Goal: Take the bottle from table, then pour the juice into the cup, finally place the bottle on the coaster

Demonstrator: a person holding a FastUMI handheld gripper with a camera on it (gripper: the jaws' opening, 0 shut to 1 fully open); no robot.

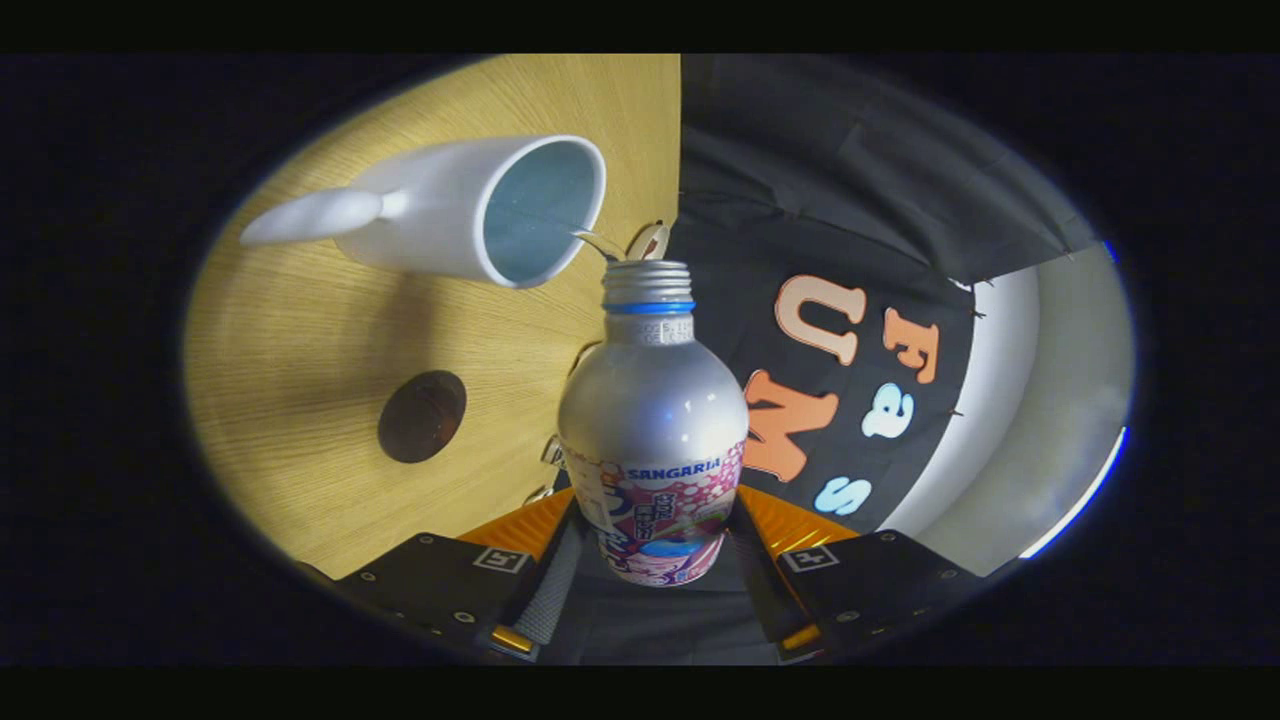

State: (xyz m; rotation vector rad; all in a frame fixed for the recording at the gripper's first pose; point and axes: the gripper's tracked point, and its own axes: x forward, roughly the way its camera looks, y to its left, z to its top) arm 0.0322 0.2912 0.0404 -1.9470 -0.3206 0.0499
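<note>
My gripper (652, 545) is shut on a silver bottle (652, 420) with a pink and white label, one finger pressing each side of its lower body. The whole view is rolled sideways, so the bottle is held tipped. Its open threaded neck (647, 285) points at the rim of a white cup (470, 210) with a handle, which stands on the wooden table (300, 330). The cup's mouth faces me and its inside looks pale blue. A thin stream or glint shows between the bottle's mouth and the cup's rim. A dark round coaster (422, 416) lies on the table, beside the bottle's body.
The wooden table ends in a straight edge (680, 150) just past the cup. Beyond that edge hangs the booth's black cloth wall (860, 200), with a pale surface (1040, 420) past it. Bare tabletop lies around the coaster.
</note>
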